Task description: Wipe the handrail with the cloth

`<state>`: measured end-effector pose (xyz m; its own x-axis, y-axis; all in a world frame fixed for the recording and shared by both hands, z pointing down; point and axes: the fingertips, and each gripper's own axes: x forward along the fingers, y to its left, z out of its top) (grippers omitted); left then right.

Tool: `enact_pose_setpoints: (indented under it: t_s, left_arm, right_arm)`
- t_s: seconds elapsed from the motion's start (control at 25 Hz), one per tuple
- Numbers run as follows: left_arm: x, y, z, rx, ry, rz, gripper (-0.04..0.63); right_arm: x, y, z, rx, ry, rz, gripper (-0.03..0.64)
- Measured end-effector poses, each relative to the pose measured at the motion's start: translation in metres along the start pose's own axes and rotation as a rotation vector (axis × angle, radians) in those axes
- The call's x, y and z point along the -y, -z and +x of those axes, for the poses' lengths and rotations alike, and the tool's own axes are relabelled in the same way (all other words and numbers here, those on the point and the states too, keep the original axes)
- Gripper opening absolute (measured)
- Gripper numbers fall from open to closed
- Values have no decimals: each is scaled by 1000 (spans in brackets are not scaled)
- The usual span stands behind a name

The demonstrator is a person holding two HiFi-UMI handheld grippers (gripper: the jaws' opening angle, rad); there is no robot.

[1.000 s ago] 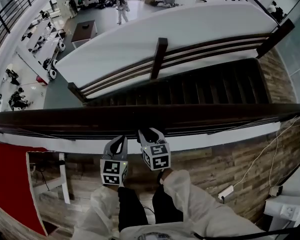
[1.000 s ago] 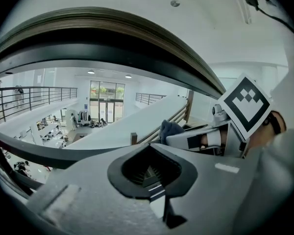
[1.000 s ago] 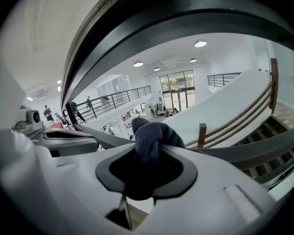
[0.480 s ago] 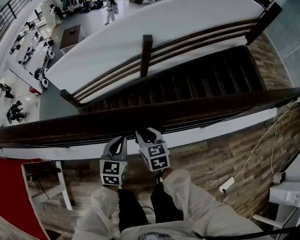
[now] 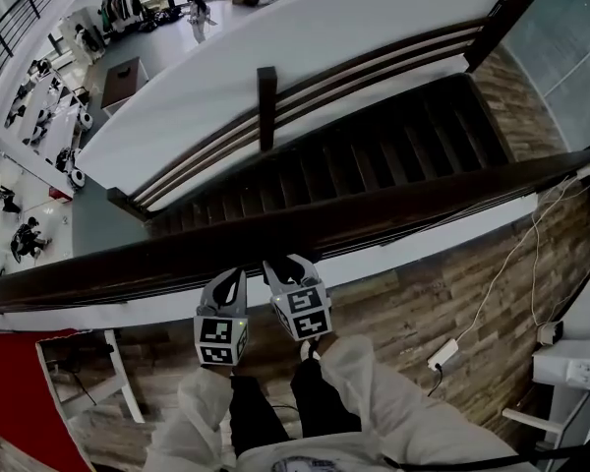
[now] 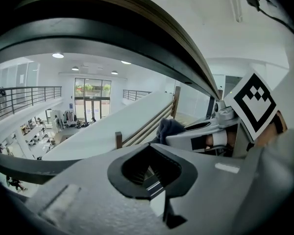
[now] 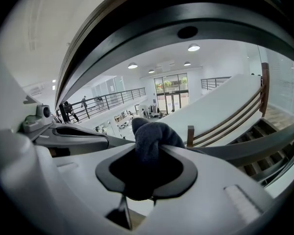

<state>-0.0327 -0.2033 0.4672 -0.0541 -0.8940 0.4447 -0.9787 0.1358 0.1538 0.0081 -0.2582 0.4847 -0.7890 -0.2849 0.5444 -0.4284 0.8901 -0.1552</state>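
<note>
Head view: the dark handrail (image 5: 374, 214) crosses the picture from low on the left to higher on the right, tilted more steeply than a second ago. The staircase (image 5: 393, 155) beyond it and its upright post (image 5: 266, 96) have drifted leftward in the picture over the same interval (the camera turned; the rail itself did not). The left gripper (image 5: 228, 281) and right gripper (image 5: 287, 265) sit side by side with their tips at the near lower edge of the rail, in much the same spot in the picture as in both earlier frames. White sleeves (image 5: 374, 386) show beneath them. A white power strip (image 5: 442, 353) lies on the wooden floor (image 5: 413, 308) to the right. Left gripper view: the rail arches overhead as a broad dark band. The jaws are drawn together with nothing in the opening between them, and only stairs show through it. Just beyond, the neighbouring gripper carries a bunched dark cloth (image 6: 167, 129) at its tip. Right gripper view: the jaws are clamped on that cloth, which fills the opening between them and bulges out forward in a rounded wad just under the rail curving above. Whether the wad touches the rail cannot be told.
</note>
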Motion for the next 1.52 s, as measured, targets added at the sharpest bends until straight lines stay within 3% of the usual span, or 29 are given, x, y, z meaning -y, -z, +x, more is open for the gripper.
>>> enact_pose_setpoints:
  t_s: [0.92, 1.52]
  left_arm:
    - [128, -38, 101, -16, 153, 80, -2]
    - [202, -60, 150, -17, 264, 143, -2]
  right_arm:
    - [163, 11, -62, 7, 136, 72, 94]
    - [301, 16, -116, 63, 314, 185, 94]
